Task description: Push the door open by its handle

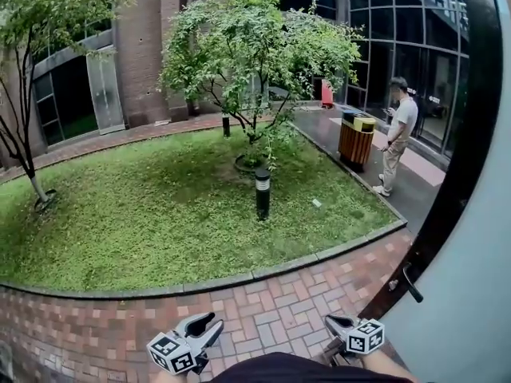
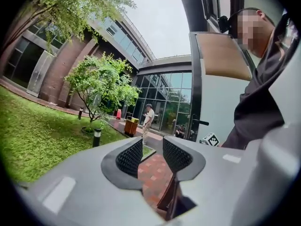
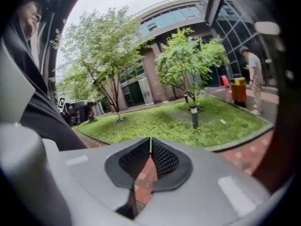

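Observation:
The door (image 1: 471, 286) stands swung outward at the right of the head view, a pale grey panel with a dark edge. Its dark lever handle (image 1: 411, 284) sticks out from that edge. My right gripper (image 1: 338, 324) is low, below and left of the handle and apart from it, with its jaws shut on nothing (image 3: 150, 146). My left gripper (image 1: 209, 327) hangs further left over the brick paving, open and empty (image 2: 151, 150). In the left gripper view the door panel (image 2: 214, 102) and its handle (image 2: 201, 122) show ahead to the right.
A brick path (image 1: 263, 309) curves along a kerbed lawn (image 1: 160, 214) with a short bollard lamp (image 1: 262, 194) and a tree (image 1: 255, 46). A person (image 1: 397, 134) stands by a wooden bin (image 1: 356, 140) on the far walkway at the right.

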